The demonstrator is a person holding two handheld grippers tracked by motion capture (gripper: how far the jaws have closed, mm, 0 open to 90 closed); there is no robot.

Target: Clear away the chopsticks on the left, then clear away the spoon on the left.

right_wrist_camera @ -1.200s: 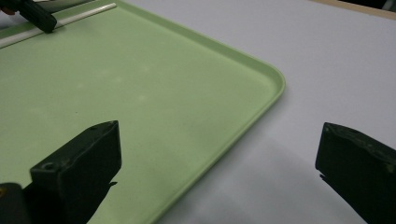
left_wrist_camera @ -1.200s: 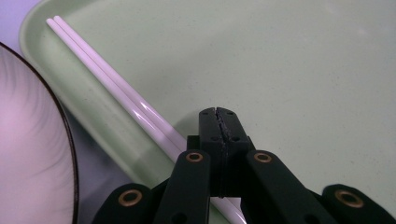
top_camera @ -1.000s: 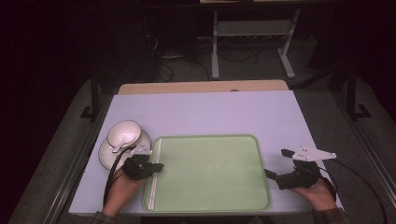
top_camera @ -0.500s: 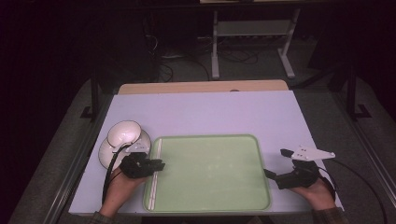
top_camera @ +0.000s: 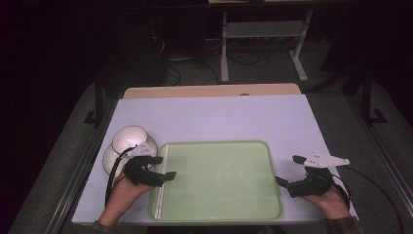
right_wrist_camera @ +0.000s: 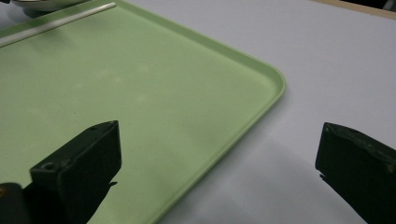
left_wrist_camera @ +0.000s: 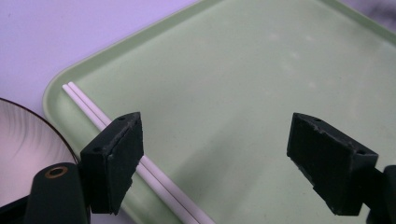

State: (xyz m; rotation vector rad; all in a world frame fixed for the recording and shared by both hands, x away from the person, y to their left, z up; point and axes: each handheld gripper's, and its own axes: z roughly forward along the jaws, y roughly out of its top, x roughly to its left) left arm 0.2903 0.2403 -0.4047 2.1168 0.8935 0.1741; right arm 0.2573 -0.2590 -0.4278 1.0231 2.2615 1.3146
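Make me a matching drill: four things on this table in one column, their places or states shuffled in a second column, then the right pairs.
Things:
1. white chopsticks
2. white bowl
3. left gripper
4. right gripper

Places or states:
A. open, just off the tray's right edge
B. lying side by side along the green tray's left edge
C. on a white plate, left of the tray
D. jaws just opened, above the tray's left side, nothing between them

Pairs: 1-B, 2-C, 3-D, 4-A

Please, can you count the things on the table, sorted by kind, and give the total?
Green tray: 1
White chopsticks: 2
White bowl: 1
White plate: 1
Total: 5
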